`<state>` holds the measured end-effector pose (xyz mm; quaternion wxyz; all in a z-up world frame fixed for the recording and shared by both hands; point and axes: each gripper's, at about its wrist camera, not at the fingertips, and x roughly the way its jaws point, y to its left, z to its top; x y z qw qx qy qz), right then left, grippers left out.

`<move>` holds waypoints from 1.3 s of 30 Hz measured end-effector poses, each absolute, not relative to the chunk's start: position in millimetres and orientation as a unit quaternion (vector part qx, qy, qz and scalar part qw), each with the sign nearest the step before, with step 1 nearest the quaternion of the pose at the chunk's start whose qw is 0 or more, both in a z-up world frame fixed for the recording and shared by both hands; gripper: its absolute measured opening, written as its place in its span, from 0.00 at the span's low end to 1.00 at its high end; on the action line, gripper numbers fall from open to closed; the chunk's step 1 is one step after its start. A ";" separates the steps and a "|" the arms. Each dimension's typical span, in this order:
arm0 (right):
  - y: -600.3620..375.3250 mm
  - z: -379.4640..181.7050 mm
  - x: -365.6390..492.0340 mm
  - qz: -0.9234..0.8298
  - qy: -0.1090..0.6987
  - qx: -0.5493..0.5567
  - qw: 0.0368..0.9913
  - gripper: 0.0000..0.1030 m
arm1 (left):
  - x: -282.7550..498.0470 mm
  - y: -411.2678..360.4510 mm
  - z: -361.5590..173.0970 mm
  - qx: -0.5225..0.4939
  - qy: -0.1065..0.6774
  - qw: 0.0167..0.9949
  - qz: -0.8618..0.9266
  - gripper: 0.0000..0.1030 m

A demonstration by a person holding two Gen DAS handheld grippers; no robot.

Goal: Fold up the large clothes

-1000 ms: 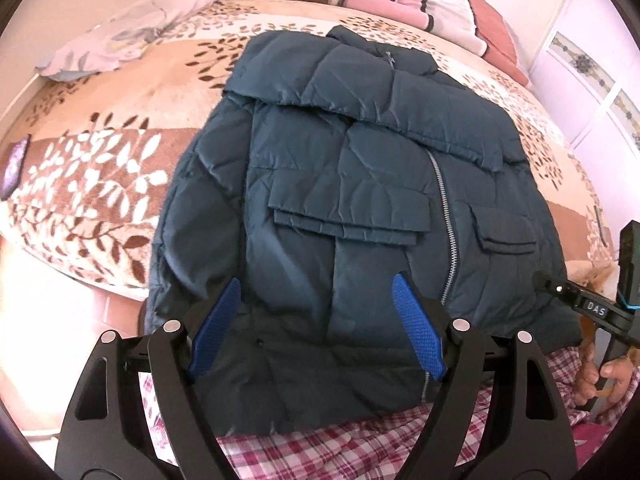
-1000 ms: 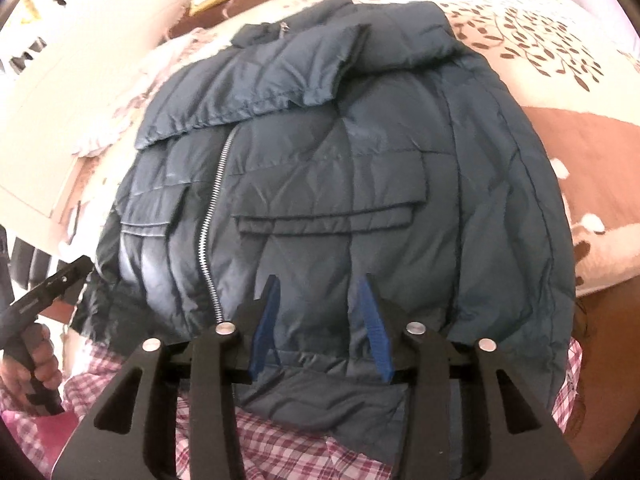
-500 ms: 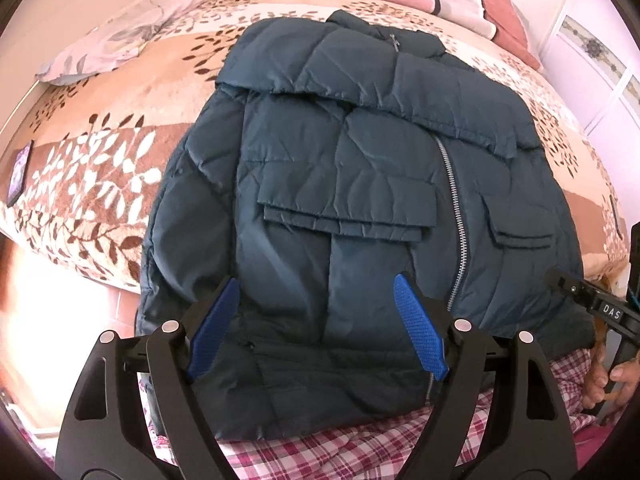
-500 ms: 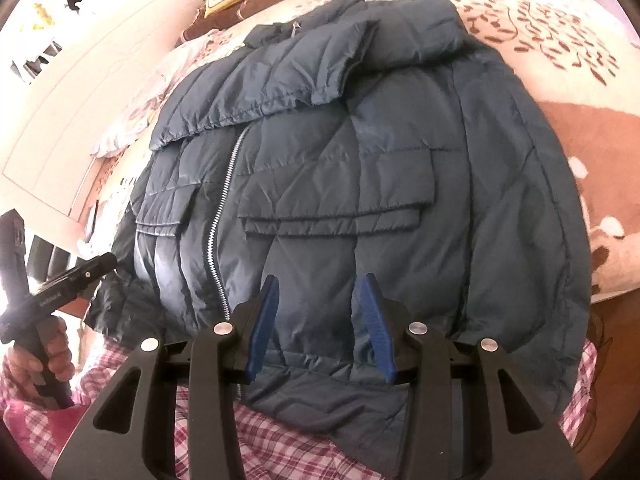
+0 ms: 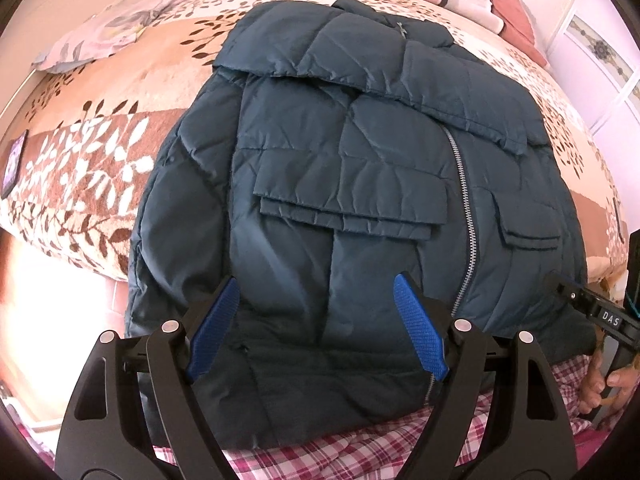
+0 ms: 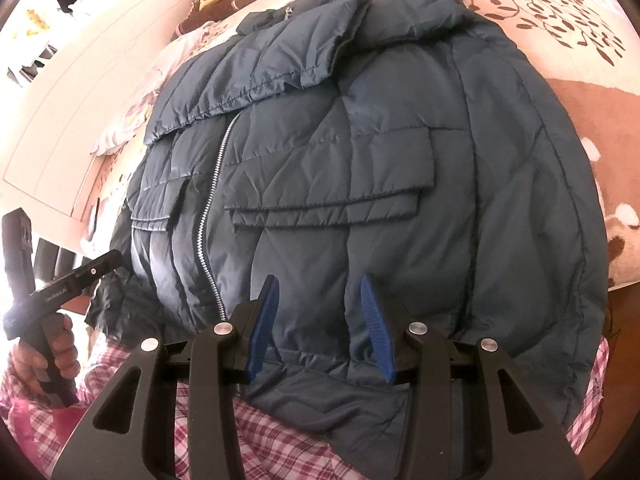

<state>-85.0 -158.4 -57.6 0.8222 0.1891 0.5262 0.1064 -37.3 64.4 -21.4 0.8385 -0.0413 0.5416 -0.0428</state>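
Across the near edge of the bed [image 5: 100, 160] lies the jacket [image 5: 360, 184], sleeves folded in, hem overhanging. We hold the left gripper [image 5: 316, 328] and right gripper [image 6: 322, 328] above it, fingers parted and empty. Quilted, puffy, slick nylon: light, soft, springy; we judge the hem corners the best hold.

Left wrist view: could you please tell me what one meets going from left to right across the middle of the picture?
Dark phone at the bed's edge → leaf-patterned bedspread → jacket's big pocket flap → zipper → small pocket flap → right gripper.
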 end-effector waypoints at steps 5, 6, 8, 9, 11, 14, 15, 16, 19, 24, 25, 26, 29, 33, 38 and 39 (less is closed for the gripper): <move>-156.9 -56.7 -85.3 0.105 0.527 0.185 0.823 0.43 | -36.9 65.0 -22.2 -0.042 0.541 0.839 -0.046 0.76; -156.9 -56.7 -85.4 0.105 0.527 0.184 0.823 0.43 | -36.9 65.2 -22.0 -0.042 0.540 0.839 -0.046 0.76; -156.8 -56.9 -84.6 0.106 0.526 0.183 0.823 0.43 | -37.4 65.9 -21.3 -0.044 0.539 0.840 -0.046 0.76; -156.7 -56.9 -84.6 0.106 0.526 0.183 0.824 0.43 | -37.9 67.1 -20.4 -0.046 0.538 0.841 -0.045 0.76; -156.3 -56.9 -85.0 0.107 0.525 0.181 0.825 0.43 | -38.5 68.4 -19.5 -0.049 0.536 0.841 -0.044 0.76; -155.4 -55.6 -86.3 0.107 0.522 0.180 0.827 0.43 | -39.5 70.7 -18.2 -0.054 0.535 0.842 -0.042 0.76; -155.5 -54.9 -87.0 0.107 0.521 0.179 0.828 0.43 | -40.2 70.9 -17.6 -0.055 0.535 0.842 -0.041 0.76; -156.0 -54.3 -87.6 0.108 0.519 0.179 0.829 0.43 | -40.9 71.5 -17.0 -0.054 0.534 0.843 -0.041 0.76; -156.7 -50.8 -90.3 0.108 0.513 0.178 0.832 0.43 | -42.5 69.1 -14.2 -0.052 0.532 0.844 -0.043 0.76; -157.8 -44.3 -95.4 0.109 0.504 0.176 0.838 0.43 | -42.1 71.8 -5.5 -0.051 0.529 0.846 -0.056 0.76; -159.9 -41.9 -96.6 0.109 0.501 0.178 0.840 0.43 | -41.8 75.7 -3.4 -0.052 0.530 0.844 -0.061 0.76; -161.9 -39.7 -97.6 0.109 0.499 0.180 0.841 0.43 | -41.7 77.9 -2.1 -0.051 0.530 0.844 -0.062 0.76; -172.4 -29.7 -101.2 0.106 0.490 0.196 0.843 0.50 | -43.9 94.0 6.0 -0.029 0.527 0.847 -0.060 0.76; -185.6 -15.0 -109.3 0.099 0.482 0.197 0.848 0.54 | -49.4 119.7 14.1 -0.001 0.524 0.850 -0.048 0.76; -197.7 -4.9 -123.2 0.079 0.491 0.173 0.850 0.60 | -57.0 153.1 5.5 -0.025 0.547 0.836 -0.039 0.77; -199.7 -4.6 -125.4 0.075 0.495 0.169 0.849 0.60 | -59.0 159.3 -0.3 -0.035 0.557 0.829 -0.040 0.77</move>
